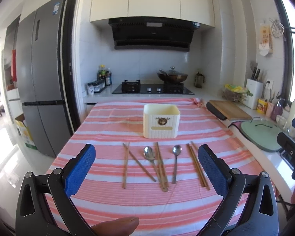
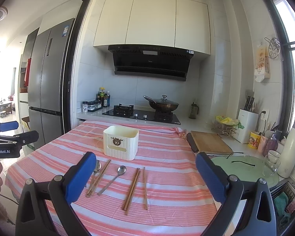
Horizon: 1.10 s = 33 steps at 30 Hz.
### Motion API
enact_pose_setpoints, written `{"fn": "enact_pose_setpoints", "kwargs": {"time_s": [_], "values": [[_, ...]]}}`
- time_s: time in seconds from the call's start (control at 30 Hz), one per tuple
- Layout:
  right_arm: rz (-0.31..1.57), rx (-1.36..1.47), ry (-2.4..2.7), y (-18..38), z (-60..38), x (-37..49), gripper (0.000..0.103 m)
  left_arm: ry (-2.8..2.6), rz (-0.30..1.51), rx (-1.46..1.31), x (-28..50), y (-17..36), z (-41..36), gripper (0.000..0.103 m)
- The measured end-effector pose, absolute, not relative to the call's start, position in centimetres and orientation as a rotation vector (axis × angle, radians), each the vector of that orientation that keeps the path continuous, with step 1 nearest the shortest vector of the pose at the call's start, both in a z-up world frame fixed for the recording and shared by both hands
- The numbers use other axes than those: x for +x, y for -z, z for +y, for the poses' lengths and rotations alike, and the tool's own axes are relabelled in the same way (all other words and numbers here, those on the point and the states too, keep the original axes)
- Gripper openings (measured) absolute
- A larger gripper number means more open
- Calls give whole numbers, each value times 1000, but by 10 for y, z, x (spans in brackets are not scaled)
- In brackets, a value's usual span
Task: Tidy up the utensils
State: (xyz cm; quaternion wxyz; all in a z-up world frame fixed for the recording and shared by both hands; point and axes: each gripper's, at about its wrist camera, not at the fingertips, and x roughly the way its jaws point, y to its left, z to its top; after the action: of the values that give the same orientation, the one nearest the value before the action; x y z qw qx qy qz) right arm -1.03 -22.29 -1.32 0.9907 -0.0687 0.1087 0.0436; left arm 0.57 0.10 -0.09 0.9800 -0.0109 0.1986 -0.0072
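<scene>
A cream utensil holder [image 1: 161, 121] stands upright on the pink-and-white striped tablecloth [image 1: 108, 118]; it also shows in the right wrist view [image 2: 120, 142]. In front of it lie two metal spoons [image 1: 149, 155] [image 1: 176, 160] and several wooden chopsticks [image 1: 125, 165] [image 1: 197, 166]. The right wrist view shows a spoon [image 2: 113, 179] and chopsticks [image 2: 132, 190]. My left gripper [image 1: 146, 169] is open and empty, above the table short of the utensils. My right gripper [image 2: 146, 176] is open and empty, nearer the right-hand chopsticks.
A wooden cutting board [image 2: 210, 142] and a green glass lid [image 2: 243, 168] lie right of the table. A stove with a wok [image 1: 172, 76] stands behind. A fridge [image 1: 39, 74] is at left. The left gripper's body [image 2: 9, 141] shows at the far left.
</scene>
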Motion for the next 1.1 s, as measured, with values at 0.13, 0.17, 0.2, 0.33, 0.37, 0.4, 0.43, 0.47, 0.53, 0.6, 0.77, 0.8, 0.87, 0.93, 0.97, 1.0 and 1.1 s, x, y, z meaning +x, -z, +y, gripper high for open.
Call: {"fn": "enact_pose_setpoints", "kwargs": {"time_s": [0.13, 0.17, 0.2, 0.33, 0.37, 0.4, 0.43, 0.47, 0.53, 0.6, 0.77, 0.8, 0.87, 0.93, 0.97, 1.0, 1.1], "values": [[216, -137, -87, 15, -222, -11, 103, 13, 399, -19, 5, 1, 1, 103], [216, -138, -87, 15, -222, -11, 103, 13, 399, -19, 5, 1, 1, 103], [216, -138, -87, 16, -221, -11, 103, 14, 399, -20, 5, 1, 2, 103], [216, -136, -86, 16, -221, -11, 103, 14, 400, -20, 5, 2, 2, 103], [216, -136, -85, 16, -221, -11, 103, 14, 400, -21, 5, 2, 1, 103], [216, -136, -85, 16, -221, -11, 103, 14, 401, -21, 5, 2, 1, 103], [218, -136, -86, 16, -222, -11, 103, 14, 401, -20, 6, 2, 1, 103], [218, -136, -86, 16, -221, -11, 103, 14, 400, -20, 6, 2, 1, 103], [217, -135, -85, 16, -221, -11, 103, 14, 399, -17, 5, 2, 1, 103], [217, -134, -85, 16, -221, -11, 103, 14, 398, -19, 5, 1, 1, 103], [216, -133, -86, 16, -222, -12, 103, 14, 399, -18, 5, 2, 1, 103], [218, -134, -86, 16, -222, -12, 103, 15, 399, -19, 5, 2, 1, 103], [220, -133, -85, 17, -222, -12, 103, 14, 398, -18, 5, 2, 1, 103], [221, -131, -85, 17, -225, -13, 103, 14, 398, -17, 5, 2, 1, 103], [222, -131, -85, 17, -225, -13, 103, 14, 398, -18, 5, 2, 1, 103], [222, -131, -85, 17, -225, -13, 103, 14, 398, -18, 5, 2, 1, 103], [222, -132, -84, 17, -224, -13, 103, 15, 399, -19, 5, 2, 1, 103]]}}
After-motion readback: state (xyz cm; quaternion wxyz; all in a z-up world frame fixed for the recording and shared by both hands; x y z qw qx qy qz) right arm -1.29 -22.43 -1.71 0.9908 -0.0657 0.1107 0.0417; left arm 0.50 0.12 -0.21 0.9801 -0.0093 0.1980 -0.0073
